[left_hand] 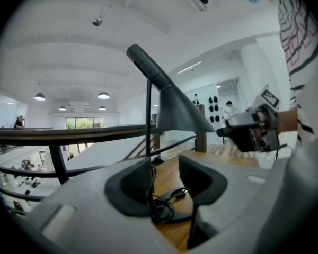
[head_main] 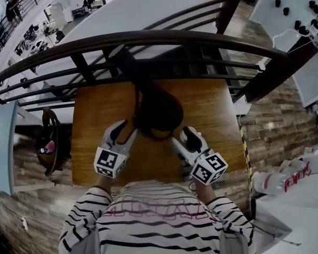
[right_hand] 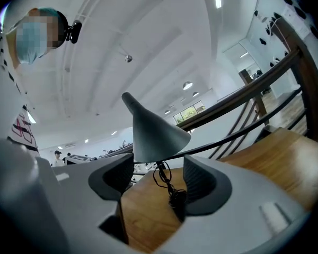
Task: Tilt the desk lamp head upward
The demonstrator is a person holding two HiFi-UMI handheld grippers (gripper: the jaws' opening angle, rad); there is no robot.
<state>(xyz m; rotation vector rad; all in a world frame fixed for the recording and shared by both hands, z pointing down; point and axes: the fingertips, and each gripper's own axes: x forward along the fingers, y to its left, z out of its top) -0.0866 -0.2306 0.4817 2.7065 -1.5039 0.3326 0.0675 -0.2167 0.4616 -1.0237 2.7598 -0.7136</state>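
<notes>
Desk lamp head sits just ahead, between left gripper and right gripper; both jaws apart, empty. Best: nip rim, lift slowly, brace stem.

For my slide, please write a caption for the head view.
The left gripper and right gripper, both open, flank the lamp head over a wooden table.

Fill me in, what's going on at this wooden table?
A person in a striped shirt holds a two-jaw gripper in each hand over the small wooden table. A dark grey desk lamp with a cone-shaped head stands between them, its black cord coiled on the tabletop. Both the left gripper and right gripper are open, flanking the head, neither gripping it.
</notes>
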